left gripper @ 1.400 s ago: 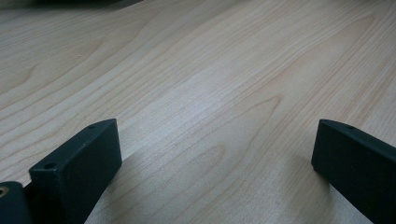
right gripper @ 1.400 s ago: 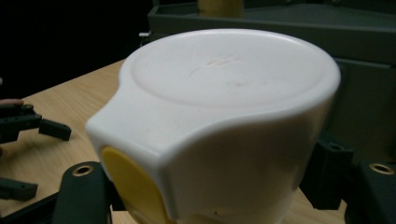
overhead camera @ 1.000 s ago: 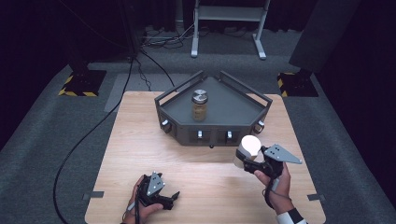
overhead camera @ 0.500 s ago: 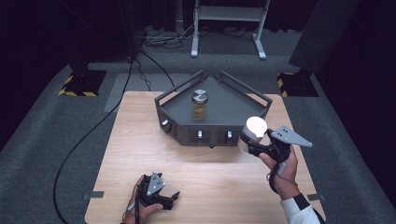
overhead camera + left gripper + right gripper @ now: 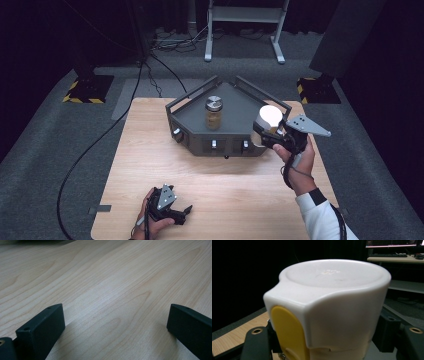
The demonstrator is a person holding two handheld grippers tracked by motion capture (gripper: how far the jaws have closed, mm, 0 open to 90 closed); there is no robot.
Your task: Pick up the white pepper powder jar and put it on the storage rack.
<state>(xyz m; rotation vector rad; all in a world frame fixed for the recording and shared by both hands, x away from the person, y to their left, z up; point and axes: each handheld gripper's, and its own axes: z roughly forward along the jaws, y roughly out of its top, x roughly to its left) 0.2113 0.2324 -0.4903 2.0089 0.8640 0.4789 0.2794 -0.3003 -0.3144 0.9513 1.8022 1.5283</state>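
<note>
One wooden table point(image 5: 235, 195) carries a dark grey, angular tray point(image 5: 235, 107) set toward its far edge, with a metal-lidded glass jar point(image 5: 214, 113) upright inside. At the tray's right corner, the right gripper point(image 5: 267, 131) is raised above the table, its fingers point(image 5: 257, 342) clamped on a white container with a yellow tab point(image 5: 332, 307). Near the table's front edge, left of centre, the left gripper point(image 5: 185, 212) lies low on the wood, fingers point(image 5: 42, 327) spread wide with nothing between.

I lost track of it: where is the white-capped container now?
In the high view, the white-capped container is clamped in the right tool, above the grey tray's right front corner.
</note>
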